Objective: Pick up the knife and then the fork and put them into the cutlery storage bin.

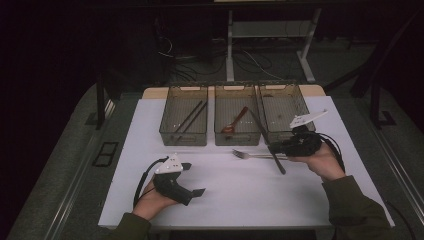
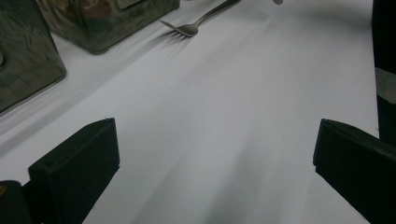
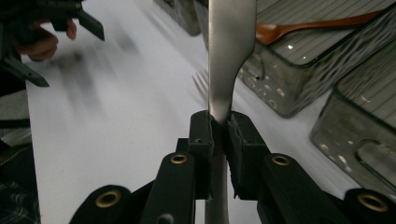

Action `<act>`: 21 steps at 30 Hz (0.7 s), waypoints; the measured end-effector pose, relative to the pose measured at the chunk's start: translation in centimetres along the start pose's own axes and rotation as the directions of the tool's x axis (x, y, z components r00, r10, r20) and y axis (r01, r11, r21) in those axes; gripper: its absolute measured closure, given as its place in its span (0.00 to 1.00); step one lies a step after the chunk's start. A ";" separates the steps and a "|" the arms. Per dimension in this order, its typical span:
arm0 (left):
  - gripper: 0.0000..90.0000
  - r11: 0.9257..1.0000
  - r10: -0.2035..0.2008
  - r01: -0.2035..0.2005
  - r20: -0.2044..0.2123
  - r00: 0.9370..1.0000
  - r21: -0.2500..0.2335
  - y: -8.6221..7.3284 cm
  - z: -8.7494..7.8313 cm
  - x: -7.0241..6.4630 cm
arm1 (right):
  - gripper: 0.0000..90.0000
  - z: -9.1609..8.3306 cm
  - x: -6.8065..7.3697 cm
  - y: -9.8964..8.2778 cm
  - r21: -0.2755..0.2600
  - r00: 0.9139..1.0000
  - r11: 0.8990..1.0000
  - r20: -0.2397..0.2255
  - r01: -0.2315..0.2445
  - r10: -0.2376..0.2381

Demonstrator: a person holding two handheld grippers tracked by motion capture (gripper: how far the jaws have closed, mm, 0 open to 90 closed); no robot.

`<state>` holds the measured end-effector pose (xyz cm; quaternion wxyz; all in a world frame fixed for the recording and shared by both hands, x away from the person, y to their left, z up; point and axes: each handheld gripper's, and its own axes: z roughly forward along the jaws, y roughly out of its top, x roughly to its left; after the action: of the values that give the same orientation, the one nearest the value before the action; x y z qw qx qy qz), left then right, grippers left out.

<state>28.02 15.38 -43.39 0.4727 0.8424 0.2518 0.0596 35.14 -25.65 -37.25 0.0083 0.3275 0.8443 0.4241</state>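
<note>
right gripper view: right gripper [image 3: 219,128] pinches knife [image 3: 229,51], blade over middle bin [image 3: 299,100]
high view: knife [image 1: 270,147] held above fork [image 1: 250,155] on table [image 1: 225,200]
left gripper [image 2: 215,163]: spread wide, holds nothing

Three clear bins [image 1: 237,121] stand in a row: black chopsticks [image 1: 190,116] in the left, a wooden spoon [image 1: 235,120] in the middle.

Three bins [image 1: 237,131] wall the far edge; fork [image 1: 252,155] probably just before them.
</note>
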 end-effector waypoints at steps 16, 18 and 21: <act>0.00 0.999 -0.036 0.036 -0.019 0.999 -0.028 -0.1 -0.7 0.2 | 0.88 -3.8 -1.9 1.5 -0.156 0.994 0.987 0.101 -0.031 0.048; 0.00 0.999 -0.037 0.036 -0.017 0.999 -0.029 -0.3 -0.8 0.2 | 0.88 -4.1 -2.1 2.0 -0.168 0.993 0.985 0.108 -0.037 0.056; 0.00 0.999 -0.031 0.030 -0.021 0.999 -0.020 -0.5 -0.8 0.1 | 0.88 -4.6 -2.5 2.9 -0.175 0.990 0.984 0.130 -0.030 0.053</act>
<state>27.63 16.21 -43.39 0.4793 0.8330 0.2690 0.0638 37.30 -29.05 -32.90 0.0843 0.3709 0.7948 0.4729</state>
